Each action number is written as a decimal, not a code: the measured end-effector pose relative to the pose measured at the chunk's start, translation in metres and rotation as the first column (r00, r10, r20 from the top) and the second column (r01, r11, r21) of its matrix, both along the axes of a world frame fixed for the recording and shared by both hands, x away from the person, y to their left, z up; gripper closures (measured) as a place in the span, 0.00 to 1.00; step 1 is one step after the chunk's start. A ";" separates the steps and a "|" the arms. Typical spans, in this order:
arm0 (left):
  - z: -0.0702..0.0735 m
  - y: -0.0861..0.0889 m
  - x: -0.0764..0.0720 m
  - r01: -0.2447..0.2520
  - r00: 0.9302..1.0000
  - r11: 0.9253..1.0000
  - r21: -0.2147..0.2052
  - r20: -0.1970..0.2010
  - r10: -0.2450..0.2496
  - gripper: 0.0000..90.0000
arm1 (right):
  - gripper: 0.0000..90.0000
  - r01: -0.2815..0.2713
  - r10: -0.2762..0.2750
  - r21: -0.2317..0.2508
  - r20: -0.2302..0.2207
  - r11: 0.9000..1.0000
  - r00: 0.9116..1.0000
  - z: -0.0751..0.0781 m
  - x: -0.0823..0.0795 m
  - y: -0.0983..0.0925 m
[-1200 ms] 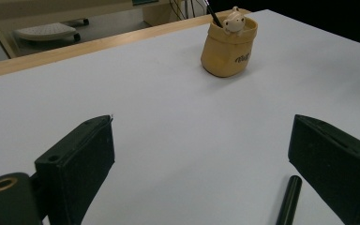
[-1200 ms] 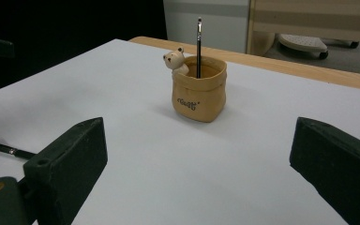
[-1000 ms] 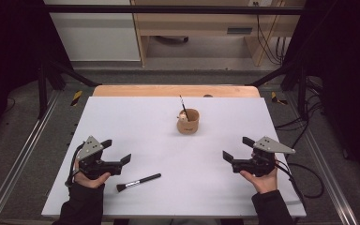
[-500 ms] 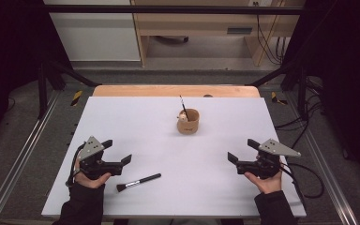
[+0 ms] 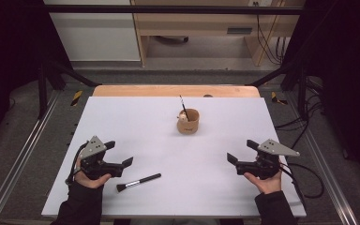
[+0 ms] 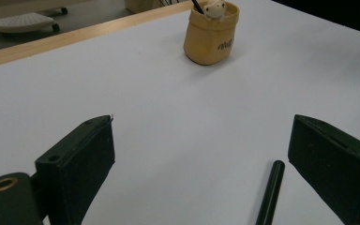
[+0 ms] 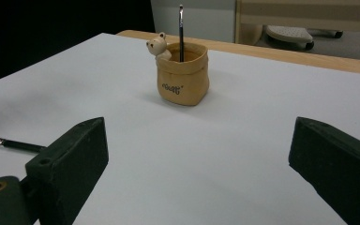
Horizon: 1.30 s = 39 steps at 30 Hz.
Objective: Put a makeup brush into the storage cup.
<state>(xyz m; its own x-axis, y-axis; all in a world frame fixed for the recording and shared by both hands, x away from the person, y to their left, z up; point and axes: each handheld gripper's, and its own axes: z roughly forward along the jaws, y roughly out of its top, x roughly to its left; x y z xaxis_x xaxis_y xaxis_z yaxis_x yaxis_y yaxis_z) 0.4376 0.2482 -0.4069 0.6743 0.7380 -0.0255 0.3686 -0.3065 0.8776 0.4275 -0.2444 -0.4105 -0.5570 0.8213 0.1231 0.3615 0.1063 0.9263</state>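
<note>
— Which gripper sits closer to the brush?

— The left gripper (image 5: 127, 162), at the lower left of the high view. The makeup brush (image 5: 138, 182) lies on the white table (image 5: 122, 117) just below and to the right of its jaw tips, close but not touching. The right gripper (image 5: 231, 159) is well apart from it, over at the lower right of the frame.

— How does the brush run?

— Its long axis is slightly tilted: bristles at the lower left, black handle rising toward the right. In the left gripper view the handle end (image 6: 269, 192) comes up from the bottom edge, inside the gap and close to the right-hand jaw.

— And the jaws?

— Both pairs stand wide, with nothing between them but bare table, apart from that handle end on the left one.

— What lies beyond?

— The tan cup (image 5: 188, 121) stands upright near the upper centre of the table, with a thin brush (image 5: 183, 107) leaning in it. Judging from this, the left gripper needs to drop and shift toward the handle, closing across its axis.
</note>
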 end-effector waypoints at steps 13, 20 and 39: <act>-0.005 -0.018 0.001 0.097 0.993 0.990 0.106 -0.076 -0.089 0.07 | 0.07 -0.007 0.007 0.006 -0.005 1.000 1.000 0.000 0.000 0.002; -0.007 -0.028 0.000 0.142 0.986 0.978 0.152 -0.105 -0.127 0.07 | 0.07 -0.011 0.011 -0.013 0.004 1.000 1.000 0.002 -0.001 0.008; -0.015 -0.044 0.000 0.205 0.972 0.948 0.245 -0.163 -0.168 0.09 | 0.07 -0.046 0.046 -0.036 0.001 0.998 0.999 0.004 -0.002 0.016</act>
